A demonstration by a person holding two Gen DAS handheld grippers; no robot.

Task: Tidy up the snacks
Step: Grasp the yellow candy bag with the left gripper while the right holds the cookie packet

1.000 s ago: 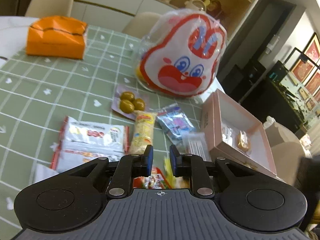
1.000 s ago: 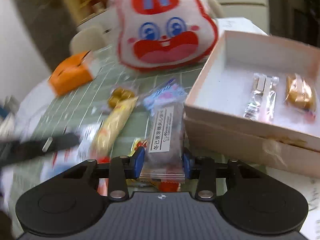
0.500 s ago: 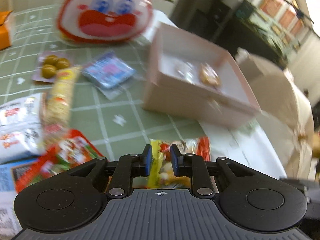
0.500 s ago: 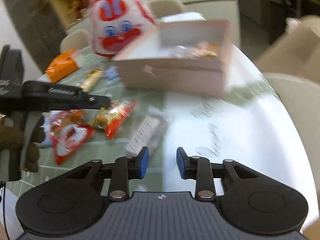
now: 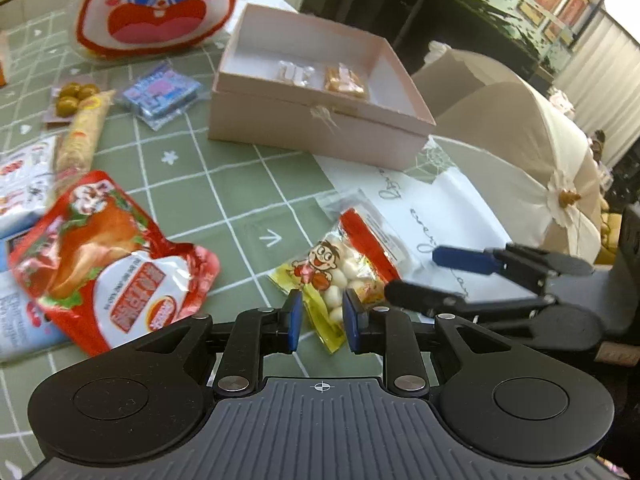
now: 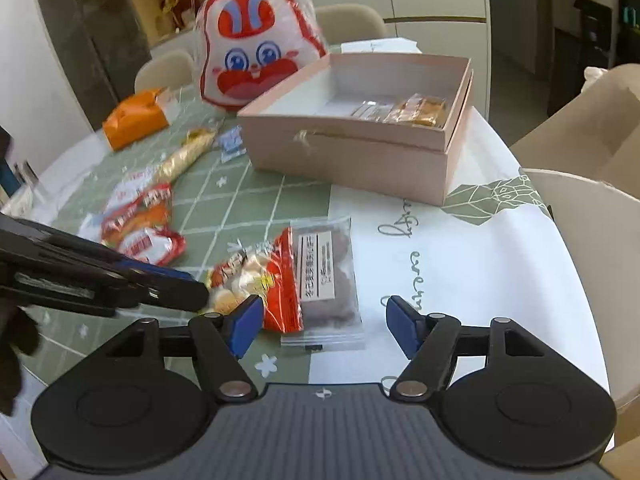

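Observation:
A pink open box [image 5: 320, 120] [image 6: 360, 148] holds two wrapped snacks [image 5: 324, 76]. My left gripper [image 5: 319, 322] is closed on the end of a yellow-red bag of white candies [image 5: 340, 268], also in the right wrist view [image 6: 248, 276]. My right gripper [image 6: 324, 326] is wide open above a clear packet of brown cookies [image 6: 328, 276] lying on the table; it shows in the left wrist view [image 5: 448, 276] to the right of the candy bag.
A red chicken snack pouch [image 5: 108, 264], a yellow long pack [image 5: 82, 136], a blue packet [image 5: 160, 94], olives [image 5: 74, 94] and a big rabbit bag [image 5: 156, 8] lie on the green cloth. An orange bag [image 6: 136, 122] and chairs [image 6: 592, 216] surround the table.
My right gripper let go of the brown cookie packet, which now lies on the table, and opened wide. My left gripper swung right and closed around the candy bag.

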